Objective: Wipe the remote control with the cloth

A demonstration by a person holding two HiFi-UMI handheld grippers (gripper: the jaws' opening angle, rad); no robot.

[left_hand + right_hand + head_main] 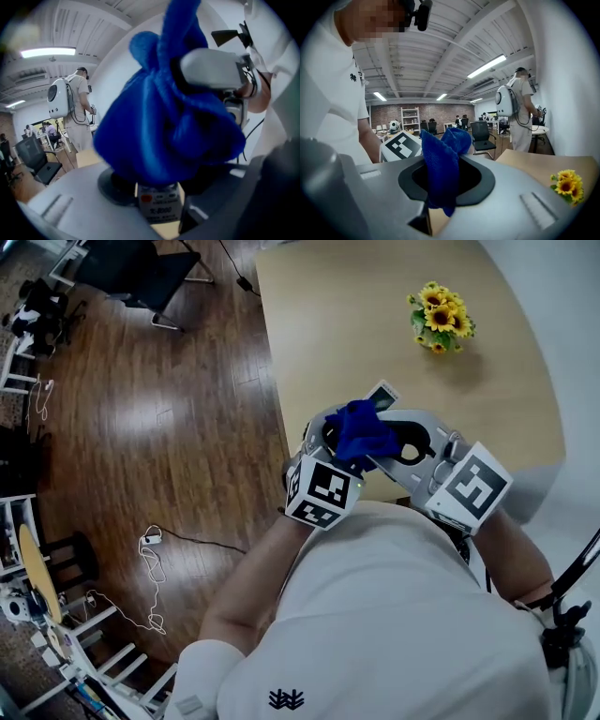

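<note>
Head view taken from above person, aimed steeply down onto table (375, 306) edge and wood floor (159, 409), both seen from well above

Left gripper view taken along left gripper (159, 199) jaws, facing out into room; cloth (164, 108) very near lens, most of frame filled; remote control (159, 208) at bottom edge

Right gripper view taken along right gripper (436, 201) jaws, facing across table toward room

Cloth shared by all 3 views; sunflowers (441, 318) and table shared by head and right gripper views; backpack wearer (70, 101) shared by 2 gripper views
</note>
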